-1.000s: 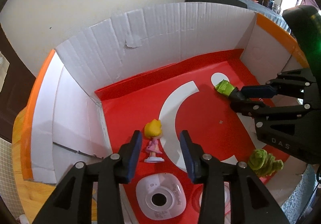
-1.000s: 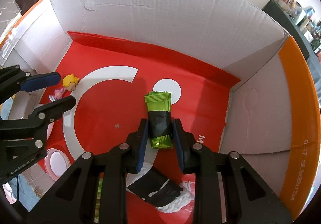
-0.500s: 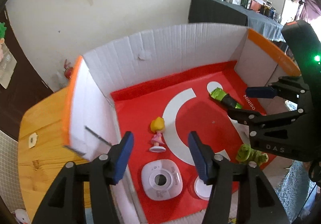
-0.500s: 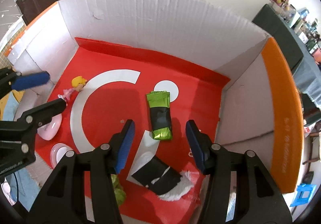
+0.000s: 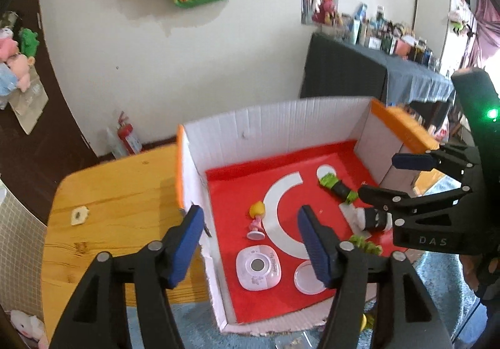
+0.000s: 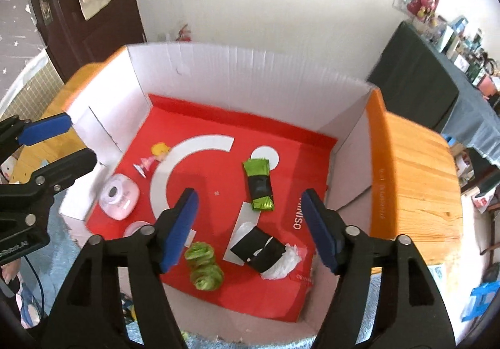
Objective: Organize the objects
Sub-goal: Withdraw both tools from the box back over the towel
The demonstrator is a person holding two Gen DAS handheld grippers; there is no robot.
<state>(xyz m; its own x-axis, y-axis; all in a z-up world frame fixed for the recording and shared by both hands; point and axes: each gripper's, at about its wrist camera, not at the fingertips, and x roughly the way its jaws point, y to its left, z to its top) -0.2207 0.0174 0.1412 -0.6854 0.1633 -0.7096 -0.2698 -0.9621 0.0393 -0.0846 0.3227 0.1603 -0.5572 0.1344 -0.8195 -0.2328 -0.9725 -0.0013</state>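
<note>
Blue pads tip both hand-held grippers, which hang above an open cardboard box (image 6: 250,74) with white walls, orange edges and a red floor, standing on a wooden bench (image 5: 118,199). The left hand-held gripper (image 5: 250,242) tilts steeply down over the box's near left corner; its jaws have just been opening, now stand wide apart and hold nothing. Seen between its fingers, well below them, a small yellow-haired figurine in pink (image 5: 257,219) stands on the red floor, with a pink-and-white rounded case (image 5: 257,267) nearer the camera and a clear round lid (image 5: 307,278) beside it. The right hand-held gripper (image 6: 250,224) also points down into the box from above, and its jaws have likewise just been opening; they are spread wide and empty. The green-and-black snack packet (image 6: 259,185) lies flat on the red floor in the gap between its fingers, clear of both pads and touching a white printed dot. Closer to this hand-held gripper lies a black-and-white wrapped bundle (image 6: 262,250), and just left of that a fuzzy green toy (image 6: 203,266) near the left pad. From the left wrist view the right hand-held gripper (image 5: 379,177) reaches in from the right side, its fingers over the packet's end of the box.
</note>
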